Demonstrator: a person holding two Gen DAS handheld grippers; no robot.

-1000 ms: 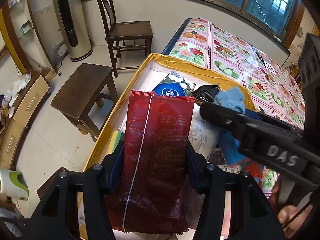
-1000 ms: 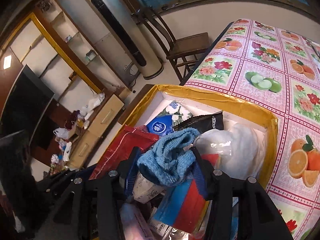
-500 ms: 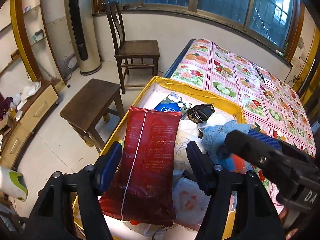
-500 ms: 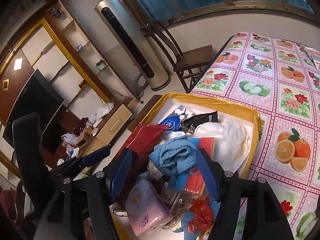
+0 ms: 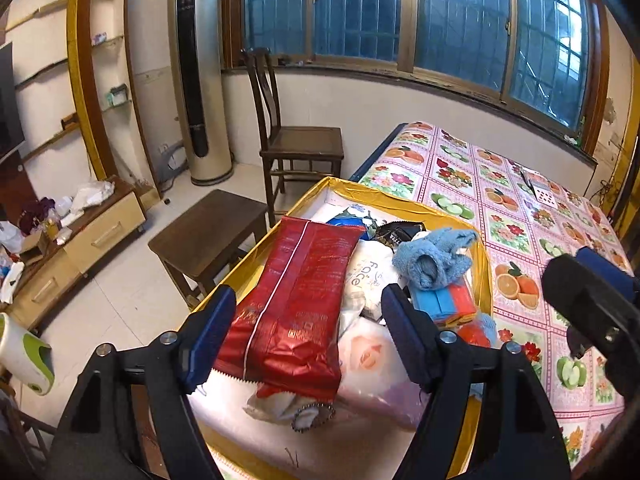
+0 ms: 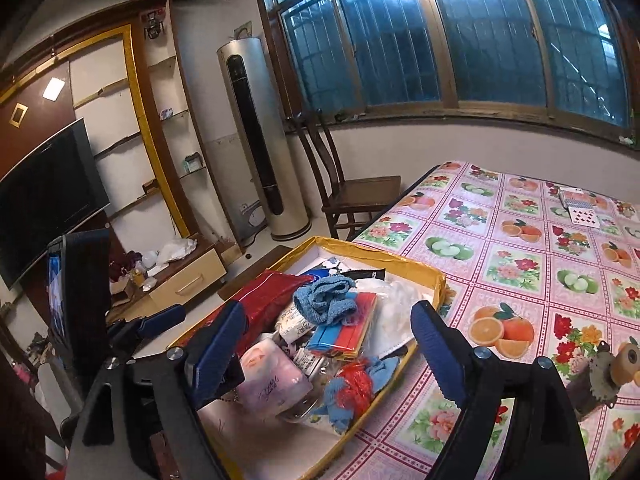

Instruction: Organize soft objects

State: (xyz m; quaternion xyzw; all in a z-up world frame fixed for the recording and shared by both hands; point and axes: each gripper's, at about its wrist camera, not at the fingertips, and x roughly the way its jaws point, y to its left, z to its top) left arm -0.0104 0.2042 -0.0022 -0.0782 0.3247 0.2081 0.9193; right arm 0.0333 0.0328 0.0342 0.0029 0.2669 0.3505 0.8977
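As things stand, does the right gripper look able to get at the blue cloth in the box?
Probably yes. The right gripper is open, and the blue cloth lies on top of the pile in the box, uncovered. The left gripper is off by the red packet, not in the way.

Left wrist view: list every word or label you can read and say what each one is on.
"face": on the white pack beside the red pouch.
Gold print on the red pouch: too small to read.
White letters on the black packet: partly hidden, unreadable.
Playing card on the tablecloth: pips blurred.
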